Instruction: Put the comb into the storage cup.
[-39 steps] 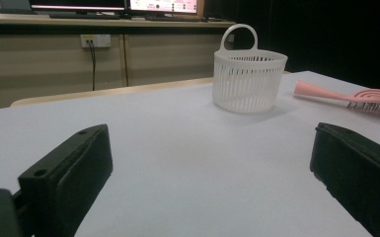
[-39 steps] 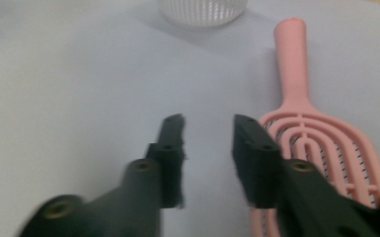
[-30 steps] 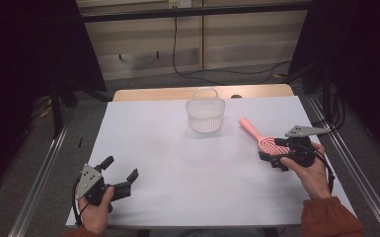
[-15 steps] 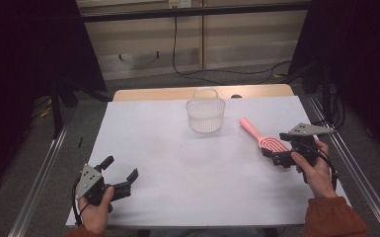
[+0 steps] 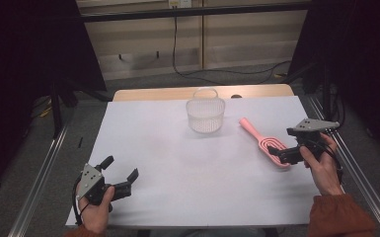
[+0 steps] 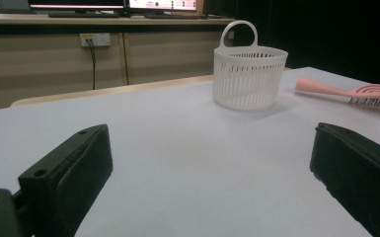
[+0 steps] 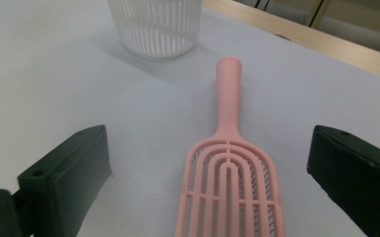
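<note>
- Right gripper [image 5: 280,153] has crept a touch lower toward the person since a second ago and its jaws have just been opening; the pink plastic vented hairbrush [image 5: 262,141] lies between them, untouched by either pad, in the same spot as before. Left gripper [image 5: 121,174] and basket unchanged.
- Left of the white slotted plastic basket with loop handle [image 5: 205,114], well apart and nearer the person: left gripper, jaws spread wide, nothing in them, idle on the white table sheet [image 5: 177,163].
- Basket stands upright at the sheet's far middle, looks empty.
- Right of the basket, near it: hairbrush flat on the sheet, handle end pointing toward the basket, head between the right gripper's wide jaws, not gripped.
- Progress, my read: early. Brush bracketed but not gripped; closing, lifting and carrying it to the basket are all still left.
- Counts: 2 grippers, 1 basket, 1 hairbrush, 1 sheet.
</note>
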`<action>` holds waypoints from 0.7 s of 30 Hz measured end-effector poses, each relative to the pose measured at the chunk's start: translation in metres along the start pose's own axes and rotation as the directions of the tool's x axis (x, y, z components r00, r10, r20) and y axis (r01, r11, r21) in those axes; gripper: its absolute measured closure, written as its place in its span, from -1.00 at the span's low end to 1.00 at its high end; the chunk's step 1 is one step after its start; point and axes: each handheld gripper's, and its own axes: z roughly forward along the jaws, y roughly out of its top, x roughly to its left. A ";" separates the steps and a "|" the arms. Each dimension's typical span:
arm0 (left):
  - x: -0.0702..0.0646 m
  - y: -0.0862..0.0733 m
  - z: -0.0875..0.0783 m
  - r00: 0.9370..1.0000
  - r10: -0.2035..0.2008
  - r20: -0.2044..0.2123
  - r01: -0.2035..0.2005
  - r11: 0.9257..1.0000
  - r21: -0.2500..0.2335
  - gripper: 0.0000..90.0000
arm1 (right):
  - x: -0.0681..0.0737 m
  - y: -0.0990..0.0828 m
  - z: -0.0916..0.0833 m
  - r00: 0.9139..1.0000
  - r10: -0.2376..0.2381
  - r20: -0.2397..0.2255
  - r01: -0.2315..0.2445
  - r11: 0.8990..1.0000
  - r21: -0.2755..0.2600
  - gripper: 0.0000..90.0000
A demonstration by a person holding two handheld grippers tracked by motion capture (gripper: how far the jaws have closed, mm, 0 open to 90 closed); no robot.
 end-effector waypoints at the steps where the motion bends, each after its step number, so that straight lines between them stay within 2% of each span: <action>1: 0.000 0.000 0.000 1.000 -0.004 -0.003 0.004 1.000 -0.002 -0.94 | -0.002 0.002 0.000 1.000 0.008 -0.002 -0.008 1.000 0.008 -0.93; 7: 0.000 0.000 0.000 1.000 0.003 -0.007 -0.003 1.000 0.001 -0.94 | -0.015 0.012 0.004 0.999 0.051 -0.001 -0.051 0.997 0.054 -0.90; 12: 0.000 0.000 0.001 1.000 -0.005 -0.002 0.005 1.000 0.004 -0.94 | -0.022 0.018 0.013 0.998 0.062 -0.029 -0.057 0.989 0.140 -0.90; 16: 0.000 0.000 0.000 1.000 -0.001 0.000 0.001 1.000 0.003 -0.94 | -0.026 0.020 0.025 0.997 0.064 -0.034 -0.055 0.974 0.220 -0.90; 18: 0.000 0.000 0.000 1.000 -0.001 0.000 0.001 1.000 0.003 -0.94 | -0.026 0.019 0.031 0.997 0.053 -0.048 -0.039 0.966 0.257 -0.89; 20: 0.000 0.000 0.000 1.000 -0.004 -0.003 0.004 1.000 0.000 -0.94 | -0.025 0.018 0.036 0.994 0.079 -0.074 -0.053 0.952 0.300 -0.89; 21: 0.001 0.000 -0.001 1.000 -0.004 -0.002 0.004 1.000 -0.002 -0.94 | -0.024 0.016 0.037 0.993 0.088 -0.077 -0.060 0.949 0.310 -0.85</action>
